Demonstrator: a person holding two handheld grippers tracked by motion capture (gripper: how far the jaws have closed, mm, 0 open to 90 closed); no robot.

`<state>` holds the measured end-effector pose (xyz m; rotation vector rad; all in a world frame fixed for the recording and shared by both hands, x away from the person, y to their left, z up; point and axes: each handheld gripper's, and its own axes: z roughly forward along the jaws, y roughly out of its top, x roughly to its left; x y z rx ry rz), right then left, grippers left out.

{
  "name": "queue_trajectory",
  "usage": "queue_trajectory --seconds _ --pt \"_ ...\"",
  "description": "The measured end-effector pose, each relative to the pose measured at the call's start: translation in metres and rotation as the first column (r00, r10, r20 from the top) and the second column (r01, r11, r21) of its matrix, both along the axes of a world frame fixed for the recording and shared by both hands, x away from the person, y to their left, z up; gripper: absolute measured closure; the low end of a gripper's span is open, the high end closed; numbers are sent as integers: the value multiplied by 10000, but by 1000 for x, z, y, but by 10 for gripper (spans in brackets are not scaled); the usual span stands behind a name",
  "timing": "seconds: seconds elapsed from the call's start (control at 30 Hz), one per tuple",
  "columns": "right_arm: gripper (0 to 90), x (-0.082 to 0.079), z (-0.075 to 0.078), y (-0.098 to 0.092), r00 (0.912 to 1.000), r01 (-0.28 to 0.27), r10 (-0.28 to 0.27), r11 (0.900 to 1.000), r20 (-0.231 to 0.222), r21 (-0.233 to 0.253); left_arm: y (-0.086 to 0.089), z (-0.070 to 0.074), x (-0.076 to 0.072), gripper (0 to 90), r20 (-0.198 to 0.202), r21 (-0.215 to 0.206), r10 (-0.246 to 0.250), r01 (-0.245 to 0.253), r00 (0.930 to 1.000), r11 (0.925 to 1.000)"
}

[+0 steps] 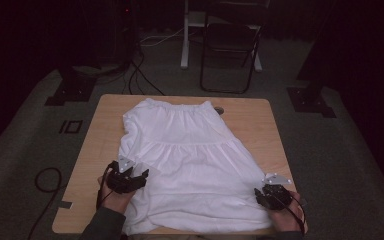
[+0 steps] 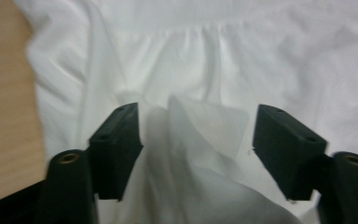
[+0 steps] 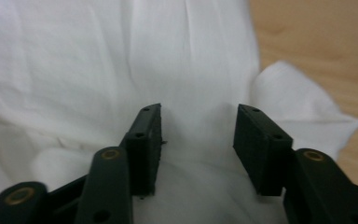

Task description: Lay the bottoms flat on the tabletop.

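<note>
White skirt [image 1: 190, 160] lies spread on the table [image 1: 260, 125].

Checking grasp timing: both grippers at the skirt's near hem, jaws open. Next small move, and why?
Probably close both. The left gripper has a raised fold of the white skirt between its open jaws; the right gripper straddles cloth near the corner. Neither grips yet.

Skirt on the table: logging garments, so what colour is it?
Plain white skirt, no pattern; clearest in the high view.
</note>
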<state>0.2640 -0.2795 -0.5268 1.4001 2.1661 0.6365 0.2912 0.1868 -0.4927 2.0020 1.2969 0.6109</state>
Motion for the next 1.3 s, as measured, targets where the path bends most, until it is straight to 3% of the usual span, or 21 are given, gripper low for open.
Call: queue_trajectory --seconds 0.17,0.23,0.3,0.37,0.47,0.6,0.7,0.93,1.1,1.3 --pt "490 -3 -2 -4 9999 -47 49 9999 -116 152 -3 -28 1 301 -831 868 298 -226 9961 9960" --pt "489 -5 -2 -6 9998 -85 87 9999 -161 139 1 -35 -1 380 -1036 1170 392 -270 9938 9928" --pt "491 -8 -3 -7 9997 -115 117 9999 -208 96 7 -38 -5 577 -1020 1347 436 -296 9938 9904" --pt "495 -10 -3 -9 9995 -138 139 9999 -266 22 13 -37 -8 678 -915 1565 616 -467 9939 9866" --pt "510 -14 -3 -12 9995 -36 36 10000 -310 4 23 -34 -13 760 -606 1904 1011 -879 9930 9778" --pt "512 -19 -4 -19 9994 111 -107 9999 -322 119 48 -31 -19 783 -397 1735 1676 -1583 9851 9720" --pt "512 -21 -4 -22 9994 130 -126 9999 -317 106 73 -27 -26 783 -297 1600 2358 -2282 9713 9604" --pt "512 -26 -3 -27 9988 264 -256 9995 -426 169 131 -29 -50 783 -465 1120 3742 -3674 9262 9233" --pt "512 -27 -3 -30 9985 283 -272 9993 -470 233 148 -26 -62 758 -339 868 4202 -4162 9068 9051" --pt "518 -30 -3 -33 9983 320 -308 9992 -494 238 163 -15 -71 753 124 818 4780 -4773 8783 8749"
